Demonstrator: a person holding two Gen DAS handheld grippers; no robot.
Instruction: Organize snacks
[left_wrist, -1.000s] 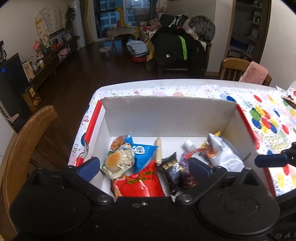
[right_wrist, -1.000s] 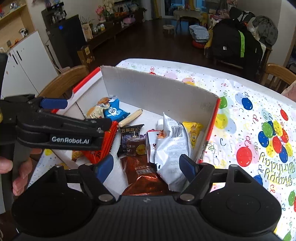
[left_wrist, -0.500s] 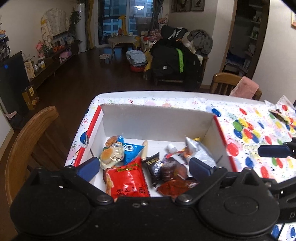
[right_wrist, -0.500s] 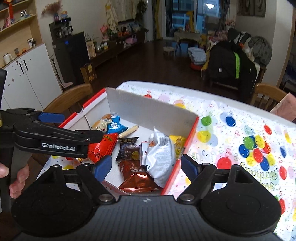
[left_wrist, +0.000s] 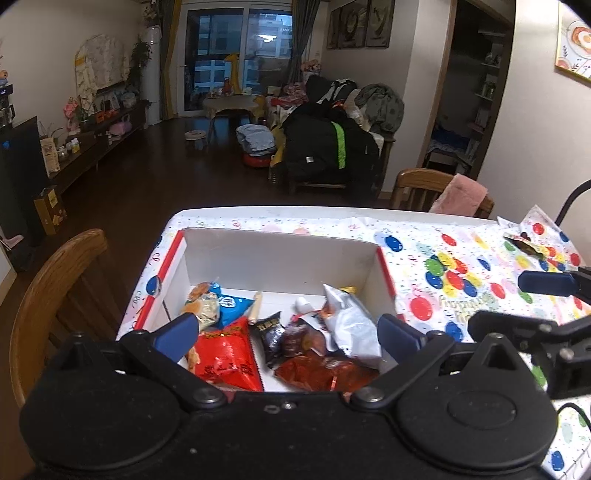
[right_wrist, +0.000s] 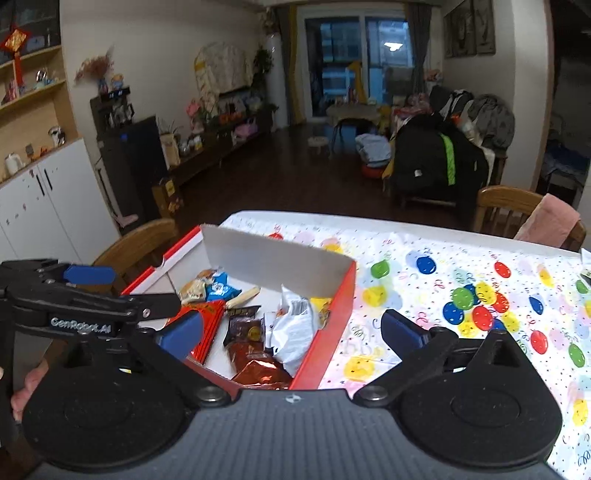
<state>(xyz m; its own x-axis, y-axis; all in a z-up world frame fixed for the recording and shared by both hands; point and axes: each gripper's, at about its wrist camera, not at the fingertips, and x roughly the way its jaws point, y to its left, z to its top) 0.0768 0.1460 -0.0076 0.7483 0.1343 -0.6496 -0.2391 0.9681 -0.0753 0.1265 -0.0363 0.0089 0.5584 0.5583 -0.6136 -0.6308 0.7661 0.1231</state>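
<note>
Over the last second both grippers have withdrawn up and back from the box (left_wrist: 280, 258). The left gripper (left_wrist: 286, 330), formerly low over the snack packets, now sits higher, with the whole box and more tablecloth (left_wrist: 461, 266) in its view. The right gripper (right_wrist: 291, 326) has shifted rightward: its right fingertip (right_wrist: 400, 326) now lies over the tablecloth outside the box's red wall (right_wrist: 334, 317).

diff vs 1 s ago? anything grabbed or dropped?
Both tongs pulled back and up from the snack box: it shrinks in both wrist views and more of the balloon tablecloth shows. The left tongs and right tongs stay open and empty; nothing was grabbed or released. The red snack bag, white pouch and blue packet lie as before in the box.
</note>
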